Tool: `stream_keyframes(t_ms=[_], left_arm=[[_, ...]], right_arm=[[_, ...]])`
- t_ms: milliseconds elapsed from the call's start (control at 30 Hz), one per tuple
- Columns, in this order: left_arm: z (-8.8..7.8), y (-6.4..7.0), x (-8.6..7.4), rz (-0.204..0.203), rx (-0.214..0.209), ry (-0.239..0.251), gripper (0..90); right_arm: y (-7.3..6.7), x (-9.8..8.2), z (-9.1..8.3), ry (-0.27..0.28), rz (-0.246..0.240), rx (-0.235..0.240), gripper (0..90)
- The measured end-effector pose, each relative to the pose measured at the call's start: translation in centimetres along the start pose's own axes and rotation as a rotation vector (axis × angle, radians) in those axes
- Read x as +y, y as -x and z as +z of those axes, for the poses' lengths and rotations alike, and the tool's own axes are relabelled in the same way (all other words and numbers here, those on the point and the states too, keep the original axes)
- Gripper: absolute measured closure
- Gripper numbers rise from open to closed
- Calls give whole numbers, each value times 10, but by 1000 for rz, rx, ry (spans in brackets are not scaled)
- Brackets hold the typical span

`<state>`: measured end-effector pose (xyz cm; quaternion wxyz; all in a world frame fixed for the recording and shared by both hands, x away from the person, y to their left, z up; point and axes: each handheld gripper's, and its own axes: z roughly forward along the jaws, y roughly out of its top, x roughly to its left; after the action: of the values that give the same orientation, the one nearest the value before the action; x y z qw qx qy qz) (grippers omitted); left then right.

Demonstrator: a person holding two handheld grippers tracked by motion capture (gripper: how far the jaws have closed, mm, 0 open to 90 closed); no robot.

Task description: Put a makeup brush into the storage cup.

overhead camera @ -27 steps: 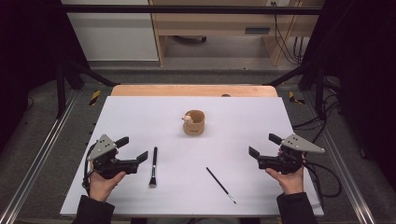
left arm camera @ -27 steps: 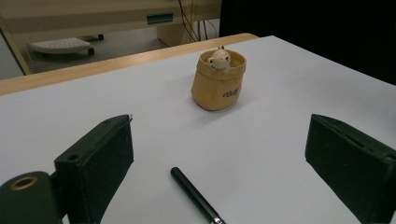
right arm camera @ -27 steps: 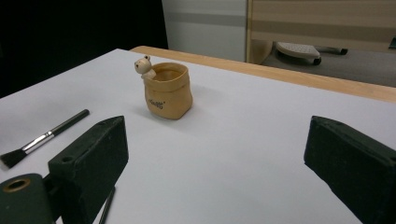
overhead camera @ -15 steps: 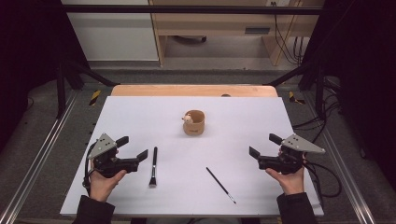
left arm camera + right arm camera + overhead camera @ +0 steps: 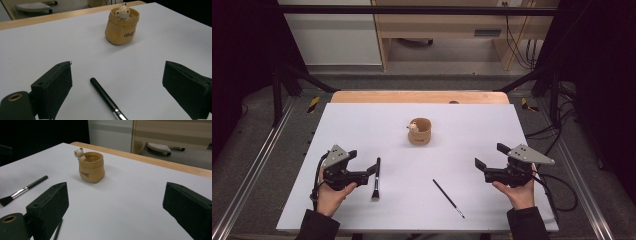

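Note:
A tan sack-shaped cup [image 5: 419, 132] with a small bear figure on its rim stands in the middle of the white table sheet [image 5: 362, 125]. In front of it, to the left, lies a black makeup brush [image 5: 375, 179], and to the right a thin black brush [image 5: 448, 198]. My left gripper [image 5: 363, 164] is open just left of the makeup brush, with its handle [image 5: 103, 93] lying on the sheet between the jaws and untouched. My right gripper [image 5: 491, 156] is open near the right edge and holds nothing. It faces the cup [image 5: 91, 167].
A wooden table edge [image 5: 419, 96] runs behind the white sheet. Metal frame rails [image 5: 254, 165] flank the table, and cables [image 5: 557, 180] trail off at the right. Beyond the table are a cabinet and a wooden bench.

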<state>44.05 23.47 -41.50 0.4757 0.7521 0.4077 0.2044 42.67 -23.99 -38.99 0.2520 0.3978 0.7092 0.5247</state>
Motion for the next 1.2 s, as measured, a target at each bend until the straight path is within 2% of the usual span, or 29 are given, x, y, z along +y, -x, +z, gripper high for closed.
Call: stream_keyframes(t_ms=[267, 767, 1000, 1200], left_arm=[[9, 1, -6, 1, 6, -53, 89], [25, 5, -17, 6, 8, -152, 112], [32, 8, -21, 23, 5, -208, 141], [42, 10, -26, 29, 28, -259, 177]], right_arm=[[-5, -1, 5, -20, -20, 13, 70], [-7, -3, 9, -44, -20, 10, 69], [-7, -3, 10, -45, -17, 12, 69], [-8, -4, 11, -48, -19, 14, 69]])
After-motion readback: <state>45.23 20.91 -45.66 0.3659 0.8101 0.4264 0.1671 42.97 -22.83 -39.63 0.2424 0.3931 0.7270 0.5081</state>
